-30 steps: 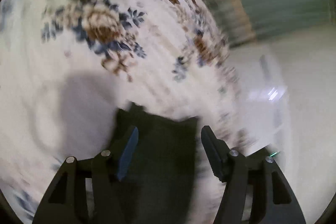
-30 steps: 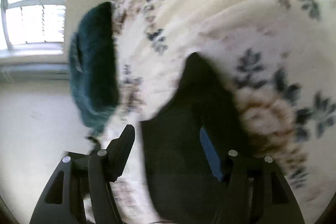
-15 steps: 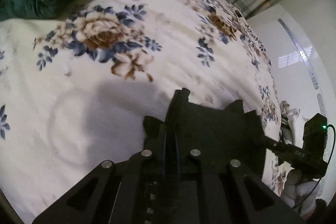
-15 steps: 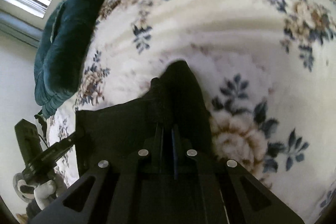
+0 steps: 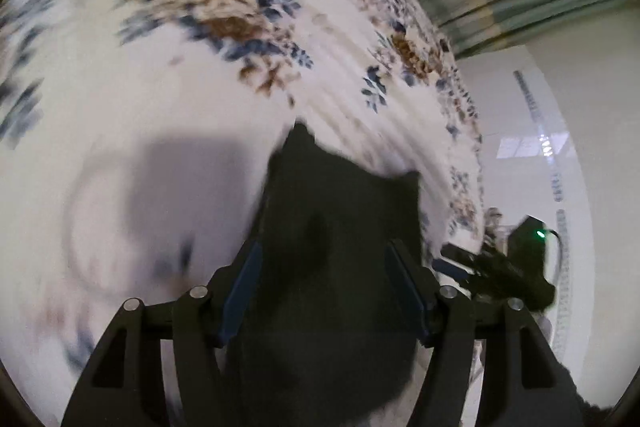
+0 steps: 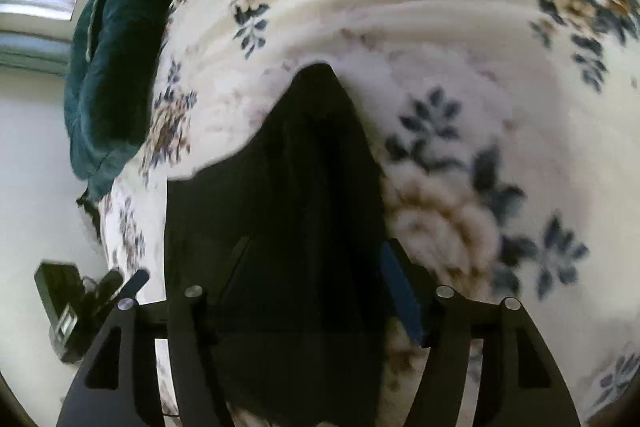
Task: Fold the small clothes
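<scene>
Mounted behind each claw, looking forward and down, close over the floral bed (image 5: pixel 160 107); sharing the dark garment (image 5: pixel 332 267) from opposite sides.

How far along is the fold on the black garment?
Done: the black garment lies on the floral bedspread, apparently doubled over, though blur hides the layers. In hand: nothing; left hand-held gripper and right hand-held gripper both stand open over it. Left: any further folds and setting it aside.
</scene>
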`<state>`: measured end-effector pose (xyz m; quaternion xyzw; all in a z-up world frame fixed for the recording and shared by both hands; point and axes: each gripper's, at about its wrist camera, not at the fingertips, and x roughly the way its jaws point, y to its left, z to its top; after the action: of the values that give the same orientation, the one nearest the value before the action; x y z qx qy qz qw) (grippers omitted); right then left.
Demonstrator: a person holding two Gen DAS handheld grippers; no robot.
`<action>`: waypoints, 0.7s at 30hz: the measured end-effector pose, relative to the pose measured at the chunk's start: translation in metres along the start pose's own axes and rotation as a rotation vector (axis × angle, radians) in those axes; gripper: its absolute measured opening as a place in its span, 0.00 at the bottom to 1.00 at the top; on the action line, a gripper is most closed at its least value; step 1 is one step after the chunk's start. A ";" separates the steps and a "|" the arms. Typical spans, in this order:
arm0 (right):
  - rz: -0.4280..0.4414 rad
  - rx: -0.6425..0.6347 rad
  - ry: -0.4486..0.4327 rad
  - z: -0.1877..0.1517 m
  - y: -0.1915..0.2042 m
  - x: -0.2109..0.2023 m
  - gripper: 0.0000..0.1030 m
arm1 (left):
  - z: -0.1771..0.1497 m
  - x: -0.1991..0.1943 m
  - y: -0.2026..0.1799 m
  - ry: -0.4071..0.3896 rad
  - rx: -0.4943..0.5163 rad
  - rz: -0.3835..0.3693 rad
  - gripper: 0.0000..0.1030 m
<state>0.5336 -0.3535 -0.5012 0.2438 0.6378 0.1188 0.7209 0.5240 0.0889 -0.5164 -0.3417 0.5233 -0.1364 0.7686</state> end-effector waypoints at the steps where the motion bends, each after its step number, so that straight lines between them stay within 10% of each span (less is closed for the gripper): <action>1: 0.000 -0.001 0.014 -0.006 -0.004 -0.003 0.72 | -0.020 -0.013 0.002 -0.005 -0.022 -0.012 0.60; 10: 0.077 -0.149 0.160 -0.038 -0.021 0.018 0.81 | -0.180 -0.002 0.028 0.067 -0.271 -0.147 0.74; 21: 0.292 -0.090 0.148 -0.003 -0.021 0.085 0.91 | -0.163 0.064 0.030 -0.158 -0.476 -0.075 0.89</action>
<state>0.5415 -0.3299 -0.5855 0.2920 0.6410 0.2681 0.6572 0.3995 0.0120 -0.6173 -0.5420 0.4658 -0.0107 0.6994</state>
